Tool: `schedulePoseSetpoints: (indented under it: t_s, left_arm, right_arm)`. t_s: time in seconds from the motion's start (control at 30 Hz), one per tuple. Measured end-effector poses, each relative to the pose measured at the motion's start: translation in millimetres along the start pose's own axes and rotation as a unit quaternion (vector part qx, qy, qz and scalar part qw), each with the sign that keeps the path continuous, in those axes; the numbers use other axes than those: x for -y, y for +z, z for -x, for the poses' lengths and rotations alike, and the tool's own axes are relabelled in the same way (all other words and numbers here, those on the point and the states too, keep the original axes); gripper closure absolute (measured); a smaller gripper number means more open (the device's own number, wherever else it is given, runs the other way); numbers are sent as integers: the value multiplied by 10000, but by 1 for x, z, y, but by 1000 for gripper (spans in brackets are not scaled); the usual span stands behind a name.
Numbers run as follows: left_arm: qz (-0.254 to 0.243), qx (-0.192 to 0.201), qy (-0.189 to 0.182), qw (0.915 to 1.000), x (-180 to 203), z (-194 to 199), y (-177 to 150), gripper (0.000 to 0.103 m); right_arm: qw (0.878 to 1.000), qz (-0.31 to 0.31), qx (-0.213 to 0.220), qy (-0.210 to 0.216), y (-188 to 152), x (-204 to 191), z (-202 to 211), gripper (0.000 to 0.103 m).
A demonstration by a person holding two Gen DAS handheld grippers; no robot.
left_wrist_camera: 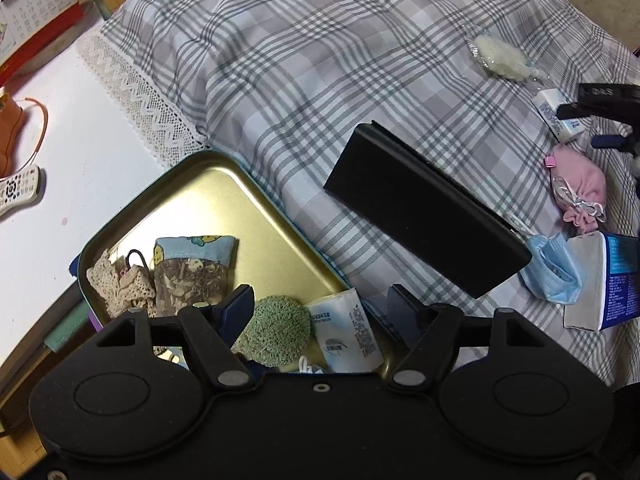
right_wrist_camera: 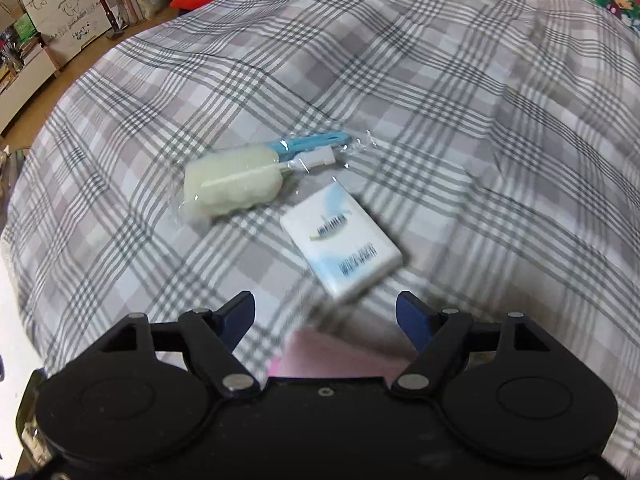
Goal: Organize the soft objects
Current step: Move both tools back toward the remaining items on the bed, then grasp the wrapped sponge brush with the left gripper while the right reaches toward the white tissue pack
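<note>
A gold tin tray lies at the edge of the plaid bedcover. In it are a lace cloth, a blue cartoon pouch, a green fuzzy ball and a tissue pack. My left gripper hovers open over the ball and pack. My right gripper is open above the bedcover, with nothing between its fingers. Just ahead of it lie a white tissue pack and a wrapped sponge brush. A pink pouch shows beneath it.
On the bed lie a black case, a pink pouch, a blue face mask and a blue-white box. A white table at the left holds a remote and a calendar.
</note>
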State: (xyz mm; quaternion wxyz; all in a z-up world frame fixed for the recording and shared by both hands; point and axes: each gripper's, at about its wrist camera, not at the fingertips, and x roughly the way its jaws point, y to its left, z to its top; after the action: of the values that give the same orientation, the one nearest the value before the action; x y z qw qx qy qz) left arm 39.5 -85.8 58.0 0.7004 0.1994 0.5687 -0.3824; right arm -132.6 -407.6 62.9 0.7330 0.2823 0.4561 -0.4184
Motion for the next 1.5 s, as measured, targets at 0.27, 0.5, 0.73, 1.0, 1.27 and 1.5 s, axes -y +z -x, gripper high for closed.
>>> schedulePoseSetpoints:
  t_s: [0.27, 0.5, 0.73, 1.0, 1.27, 1.5]
  left_arm:
    - [-229, 165, 24, 9996, 12, 0, 5, 34]
    - [-322, 265, 23, 9991, 20, -6, 11, 34]
    - [-243, 636, -142, 9976, 19, 3, 16, 33]
    - [-339, 597, 156, 9975, 51, -3, 61, 26]
    - [-882, 925, 258, 9915, 142, -14, 150, 25]
    - [-2056, 969, 469, 9727, 208, -58, 189, 25]
  right_arm:
    - [9981, 363, -33, -491, 14, -11, -43, 43]
    - [9996, -29, 43, -287, 1, 25, -42, 87]
    - [9958, -723, 324, 458, -4, 65, -39, 43]
    - [9936, -814, 428, 661, 5, 63, -40, 26]
    - [9935, -818, 384, 695, 3, 66, -41, 22]
    - [9901, -989, 329, 939, 2, 76, -43, 20]
